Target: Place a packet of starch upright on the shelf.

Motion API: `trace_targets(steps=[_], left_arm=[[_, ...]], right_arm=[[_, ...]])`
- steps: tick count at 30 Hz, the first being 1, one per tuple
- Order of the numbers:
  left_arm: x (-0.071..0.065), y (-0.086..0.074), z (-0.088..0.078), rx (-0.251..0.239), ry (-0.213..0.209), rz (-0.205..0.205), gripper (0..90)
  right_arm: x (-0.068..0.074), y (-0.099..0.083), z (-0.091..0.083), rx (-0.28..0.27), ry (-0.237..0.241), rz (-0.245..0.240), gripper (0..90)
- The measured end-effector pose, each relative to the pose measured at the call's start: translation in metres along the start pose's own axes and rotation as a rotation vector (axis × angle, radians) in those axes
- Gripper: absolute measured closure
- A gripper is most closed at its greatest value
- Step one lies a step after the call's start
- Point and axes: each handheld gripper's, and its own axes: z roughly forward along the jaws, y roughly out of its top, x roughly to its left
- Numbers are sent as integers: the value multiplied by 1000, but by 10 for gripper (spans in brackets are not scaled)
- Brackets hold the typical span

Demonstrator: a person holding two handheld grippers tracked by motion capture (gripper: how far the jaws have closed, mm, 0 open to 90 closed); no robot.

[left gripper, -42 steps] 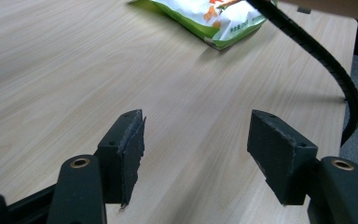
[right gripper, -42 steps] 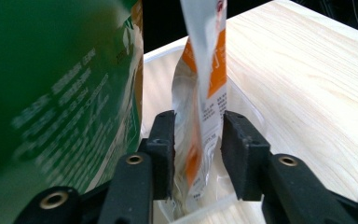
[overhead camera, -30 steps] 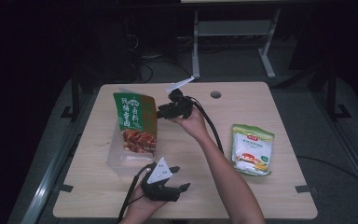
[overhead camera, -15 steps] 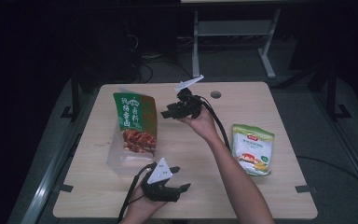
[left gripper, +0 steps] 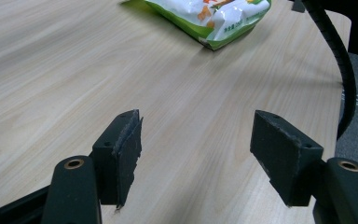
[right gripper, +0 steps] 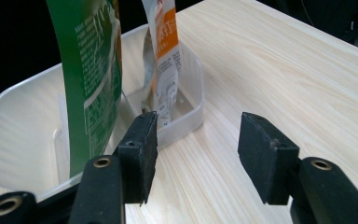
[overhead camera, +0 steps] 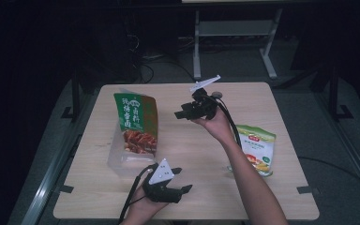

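Observation:
A tall green snack bag (overhead camera: pixel 135 117) stands upright in a clear plastic bin (overhead camera: pixel 117 161) on the left of the wooden table (overhead camera: pixel 187 145). In the right gripper view the green bag (right gripper: pixel 86 70) stands beside a silvery pack with an orange stripe (right gripper: pixel 163 60) inside the bin (right gripper: pixel 191 116). My right gripper (overhead camera: pixel 180 113) hovers to the right of the bag, pointing at it. Its jaws (right gripper: pixel 196 154) have just been opening and have nothing between them. My left gripper (overhead camera: pixel 183 179) rests near the front edge, open and empty (left gripper: pixel 196 154).
A green and white snack pouch (overhead camera: pixel 258 150) lies flat on the right side of the table, also seen as the pouch (left gripper: pixel 209 18) ahead of the left gripper. A black cable (left gripper: pixel 340 65) trails past it. A metal stand (overhead camera: pixel 234 47) is behind the table.
My right gripper has drawn back to the right, away from the green bag, and risen slightly. The left gripper has stayed where it was.

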Motion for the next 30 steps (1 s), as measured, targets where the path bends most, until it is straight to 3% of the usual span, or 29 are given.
trace_targets(steps=[2, 5, 14, 30], left_arm=[[-1, 0, 0, -7, 2, 2, 334], [0, 0, 0, -1, 1, -2, 334], [1, 0, 1, 0, 5, -1, 328], [2, 1, 4, 15, -10, -2, 324]], right_arm=[[-2, -5, -6, 10, 10, 18, 452], [-2, -10, -13, 10, -10, 7, 445], [-6, -26, -40, 22, -34, 43, 403], [-12, -72, -88, 33, -94, 98, 339]])
